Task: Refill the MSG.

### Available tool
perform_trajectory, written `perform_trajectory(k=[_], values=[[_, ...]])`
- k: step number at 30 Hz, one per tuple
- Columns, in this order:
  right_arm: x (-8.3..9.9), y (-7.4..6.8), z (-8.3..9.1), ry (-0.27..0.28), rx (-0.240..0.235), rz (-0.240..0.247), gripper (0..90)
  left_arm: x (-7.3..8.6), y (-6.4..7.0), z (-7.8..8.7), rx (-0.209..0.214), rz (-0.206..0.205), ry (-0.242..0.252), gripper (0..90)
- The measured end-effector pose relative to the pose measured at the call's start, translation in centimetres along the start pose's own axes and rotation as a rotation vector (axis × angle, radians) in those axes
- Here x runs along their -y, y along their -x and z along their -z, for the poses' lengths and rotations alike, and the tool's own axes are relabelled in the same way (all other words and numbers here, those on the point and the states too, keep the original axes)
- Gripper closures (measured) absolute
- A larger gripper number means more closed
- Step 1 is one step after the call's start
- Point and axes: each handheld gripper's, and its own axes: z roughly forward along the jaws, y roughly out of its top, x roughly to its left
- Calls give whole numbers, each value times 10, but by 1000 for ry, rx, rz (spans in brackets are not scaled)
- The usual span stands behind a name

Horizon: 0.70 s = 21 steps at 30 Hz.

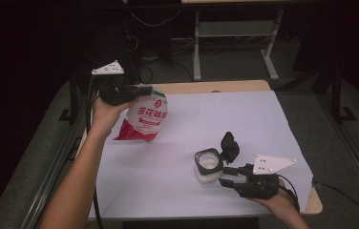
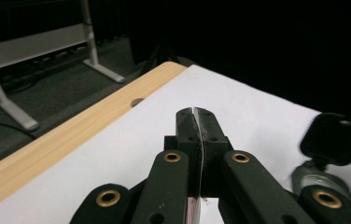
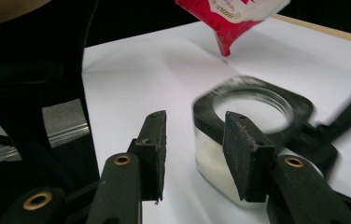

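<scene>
two tools at work: left tool (image 1: 139, 89) clenched on the red bag (image 1: 145, 118), right tool (image 1: 229, 175) released beside the open jar (image 1: 208, 164); unsteadied, the jar could tip during pouring.

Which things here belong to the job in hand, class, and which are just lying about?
Belonging to the job:
- red-and-white bag, held up by the shut left gripper
- open jar with white contents and its black flip lid
- right gripper, open beside the jar

Just lying about:
- white sheet covering the wooden table
- metal frame on the floor behind
</scene>
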Motion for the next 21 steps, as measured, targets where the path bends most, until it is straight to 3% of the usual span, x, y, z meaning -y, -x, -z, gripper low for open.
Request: perform_trajectory(k=[6, 15, 21], values=[[9, 6, 17, 4, 28, -22, 593, 7, -3, -5, 10, 10, -35, 896], [13, 18, 36, 26, 91, -37, 592, 25, 5, 11, 30, 16, -12, 896], [18, 30, 47, 29, 138, -60, 590, 44, 11, 20, 41, 21, -38, 895]])
